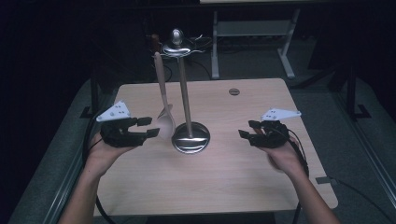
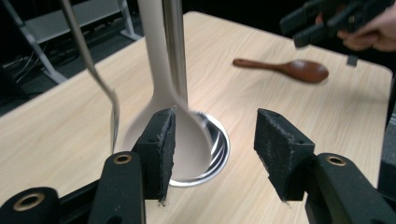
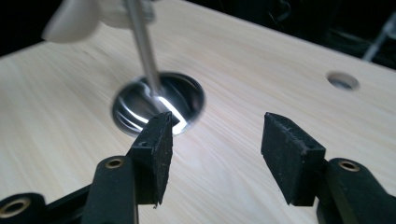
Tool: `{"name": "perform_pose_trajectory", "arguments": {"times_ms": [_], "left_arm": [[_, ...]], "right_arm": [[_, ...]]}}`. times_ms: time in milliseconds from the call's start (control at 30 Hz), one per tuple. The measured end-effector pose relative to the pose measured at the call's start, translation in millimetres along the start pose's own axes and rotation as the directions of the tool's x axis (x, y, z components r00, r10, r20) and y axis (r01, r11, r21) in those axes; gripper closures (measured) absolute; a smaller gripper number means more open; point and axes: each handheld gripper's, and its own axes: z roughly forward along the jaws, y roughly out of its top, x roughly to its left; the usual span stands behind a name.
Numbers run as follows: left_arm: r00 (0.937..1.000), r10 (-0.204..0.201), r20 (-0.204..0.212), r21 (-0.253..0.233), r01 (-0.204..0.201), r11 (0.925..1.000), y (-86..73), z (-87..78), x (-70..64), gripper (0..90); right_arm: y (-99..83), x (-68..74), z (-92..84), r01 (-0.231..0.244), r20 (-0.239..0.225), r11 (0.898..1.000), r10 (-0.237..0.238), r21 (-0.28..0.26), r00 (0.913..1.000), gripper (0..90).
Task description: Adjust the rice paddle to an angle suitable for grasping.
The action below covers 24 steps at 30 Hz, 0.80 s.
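Dim room, dark at the edges and black along the far wall. Light wooden table (image 1: 224,172) in the middle, rounded corners, 1 round cable hole (image 1: 234,92) near the far edge. Grey floor (image 1: 327,107) around it, with dark cables trailing behind. Beyond the table, a white metal desk frame (image 1: 254,32) on 2 legs with flat feet. Black stand legs (image 1: 350,100) at the right side, another dark upright at the left.
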Motion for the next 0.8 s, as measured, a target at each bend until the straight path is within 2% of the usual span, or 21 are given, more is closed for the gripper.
{"name": "perform_pose_trajectory", "arguments": {"times_ms": [133, 233, 300, 433, 500, 567, 700, 767, 800], "left_arm": [[0.9999, -0.011, -0.002, 0.015, 0.011, 0.9998, -19.3, 7.1, -1.4, 44.9], [0.9996, -0.028, -0.001, 0.021, 0.028, 0.9994, -32.6, 10.4, -2.0, 44.2], [0.9994, -0.035, -0.002, 0.027, 0.035, 0.999, -41.2, 12.3, -2.2, 43.6], [0.999, -0.046, -0.003, 0.054, 0.046, 0.9975, -53.8, 15.5, -1.9, 42.3], [0.9991, -0.043, -0.003, 0.066, 0.044, 0.9969, -58.7, 15.6, -1.6, 42.1], [0.9988, -0.05, 0.0, 0.073, 0.049, 0.9961, -63.2, 16.8, -1.5, 41.8], [0.9985, -0.055, 0.002, 0.094, 0.055, 0.9941, -70.8, 21.5, -1.7, 41.4], [0.9984, -0.057, 0.005, 0.105, 0.056, 0.9929, -73.4, 23.4, -1.3, 41.3], [0.9984, -0.056, 0.007, 0.109, 0.055, 0.9925, -74.5, 24.1, -1.1, 41.3]], "right_arm": [[-8.2, -19.6, 2.3, -0.024, 0.054, 0.997, 0.02, 0.071, 0.9984, 44.0], [-15.6, -36.9, 8.7, -0.048, 0.112, 0.988, 0.031, 0.145, 0.9932, 44.6], [-22.2, -50.1, 14.2, -0.063, 0.147, 0.978, 0.034, 0.199, 0.9886, 45.1], [-35.1, -71.2, 25.1, -0.116, 0.189, 0.945, 0.059, 0.306, 0.9803, 48.4], [-37.5, -78.3, 30.0, -0.129, 0.203, 0.922, 0.056, 0.364, 0.9776, 50.5], [-37.9, -83.0, 35.9, -0.147, 0.201, 0.892, 0.065, 0.428, 0.9775, 51.1], [-36.6, -89.0, 52.3, -0.18, 0.194, 0.804, 0.082, 0.566, 0.9775, 52.6], [-35.6, -91.2, 57.9, -0.198, 0.202, 0.778, 0.093, 0.597, 0.975, 54.7], [-34.9, -92.1, 60.5, -0.199, 0.204, 0.769, 0.092, 0.607, 0.9747, 55.9]]}}
